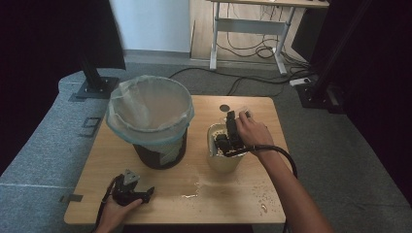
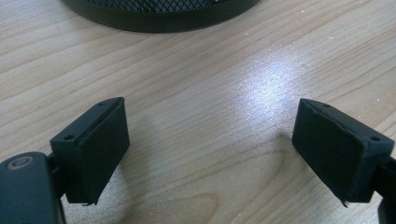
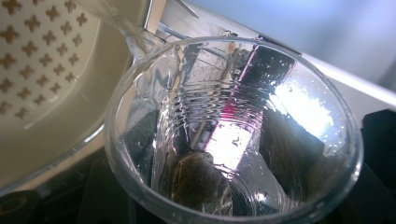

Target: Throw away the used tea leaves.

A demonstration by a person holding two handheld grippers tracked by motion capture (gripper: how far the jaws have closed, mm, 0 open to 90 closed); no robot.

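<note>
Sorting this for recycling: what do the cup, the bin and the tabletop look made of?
The cup looks like thin clear plastic: see-through, ribbed, glossy. The bin seems black metal mesh, going by its lattice wall, lined with a translucent plastic bag. The tabletop shows pale wood grain, possibly laminate, with a slight sheen.

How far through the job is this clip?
Midway, by the look. Done: right hand-held gripper has the clear cup. In hand: cup tipped, liquid running into the strainer. Left: a soggy lump remains inside; the lined bin waits, left hand-held gripper idle, open.

One bin (image 1: 149, 121), one cup (image 3: 233, 135), one strainer (image 1: 222, 150).
</note>
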